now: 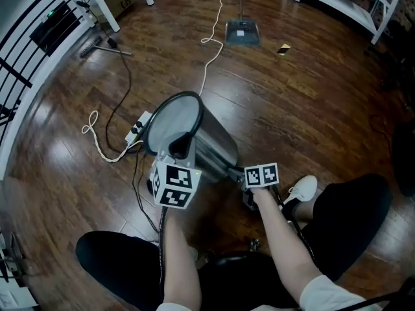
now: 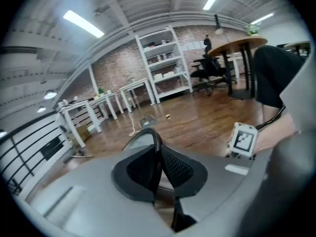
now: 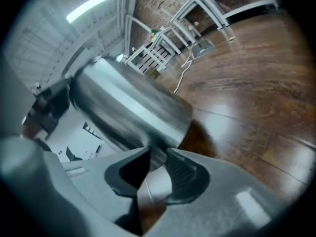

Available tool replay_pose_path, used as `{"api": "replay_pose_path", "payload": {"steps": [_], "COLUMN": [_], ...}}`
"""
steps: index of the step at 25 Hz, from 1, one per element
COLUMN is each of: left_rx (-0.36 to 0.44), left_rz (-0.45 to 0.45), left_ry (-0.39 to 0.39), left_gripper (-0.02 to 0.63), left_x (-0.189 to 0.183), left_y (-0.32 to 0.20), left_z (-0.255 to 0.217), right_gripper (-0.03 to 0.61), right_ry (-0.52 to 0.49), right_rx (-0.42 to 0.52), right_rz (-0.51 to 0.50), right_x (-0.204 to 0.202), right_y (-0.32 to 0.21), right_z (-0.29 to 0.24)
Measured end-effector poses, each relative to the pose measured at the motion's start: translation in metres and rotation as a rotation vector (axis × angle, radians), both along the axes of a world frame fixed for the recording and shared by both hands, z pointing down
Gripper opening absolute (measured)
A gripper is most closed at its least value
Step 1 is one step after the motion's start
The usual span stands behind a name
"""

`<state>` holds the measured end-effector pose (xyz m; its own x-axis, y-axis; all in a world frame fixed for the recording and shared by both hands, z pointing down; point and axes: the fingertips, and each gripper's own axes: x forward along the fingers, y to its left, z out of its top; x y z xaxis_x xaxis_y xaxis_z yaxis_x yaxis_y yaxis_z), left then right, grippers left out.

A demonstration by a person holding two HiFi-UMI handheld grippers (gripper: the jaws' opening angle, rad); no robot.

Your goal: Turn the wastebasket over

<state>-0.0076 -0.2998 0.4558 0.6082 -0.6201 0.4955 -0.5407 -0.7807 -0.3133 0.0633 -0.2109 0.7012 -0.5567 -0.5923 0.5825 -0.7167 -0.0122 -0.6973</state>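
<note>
Smooth, satin-bright metal on wastebasket (image 1: 214, 146) wall, streaked with reflections; black matt rim (image 1: 188, 94). Glossy, varnished dark wood on floor (image 1: 311, 89), with glare patches. Matt grey plastic on left hand-held gripper (image 2: 157, 149) body; black, finely ribbed pads (image 2: 180, 169).

Steel wastebasket (image 1: 211, 141) tipped on its side over the wood floor (image 1: 311, 102), black-rimmed mouth facing up & left. Left tongs (image 1: 182, 142) on the near part of the rim; right tongs (image 1: 236, 173) at the basket's bottom end, w/ marker cube just behind. White power strip (image 1: 137, 127) & loose cables just left of the basket. Dustpan (image 1: 242, 32) well apart, top centre. White shoe (image 1: 302, 189) near the right forearm.
</note>
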Motion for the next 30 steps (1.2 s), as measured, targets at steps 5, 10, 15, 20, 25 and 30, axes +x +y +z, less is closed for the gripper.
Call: {"api": "replay_pose_path", "payload": {"steps": [5,10,15,20,25,30], "left_rx": [-0.003,-0.036,-0.057,-0.079,-0.048,0.060], "left_rz": [0.294,0.239,0.200,0.091,-0.091,-0.209], "left_ry": [-0.204,-0.049,0.022,0.148,0.403,0.486], "left_gripper": [0.054,0.056,0.065,0.066,0.018,0.117], "left_x": [0.079,0.073,0.066,0.064,0.050,0.026], "left_y": [0.084,0.106,0.079,0.069,0.079,0.120], "left_z": [0.065,0.079,0.077,0.067,0.020,-0.027], "right_gripper": [0.061,0.061,0.061,0.061,0.063,0.094], "right_ry": [0.015,-0.069,-0.015,0.036,0.153,0.238], "right_rx": [-0.179,-0.090,0.056,0.178,0.426,0.743], "right_rz": [0.142,0.355,0.302,0.291,0.104,-0.043], "right_x": [0.011,0.061,0.082,0.107,0.097,0.069], "right_y": [0.048,0.018,-0.002,-0.010,-0.021,-0.003], "right_z": [0.068,0.042,-0.010,-0.058,-0.148,-0.264]}}
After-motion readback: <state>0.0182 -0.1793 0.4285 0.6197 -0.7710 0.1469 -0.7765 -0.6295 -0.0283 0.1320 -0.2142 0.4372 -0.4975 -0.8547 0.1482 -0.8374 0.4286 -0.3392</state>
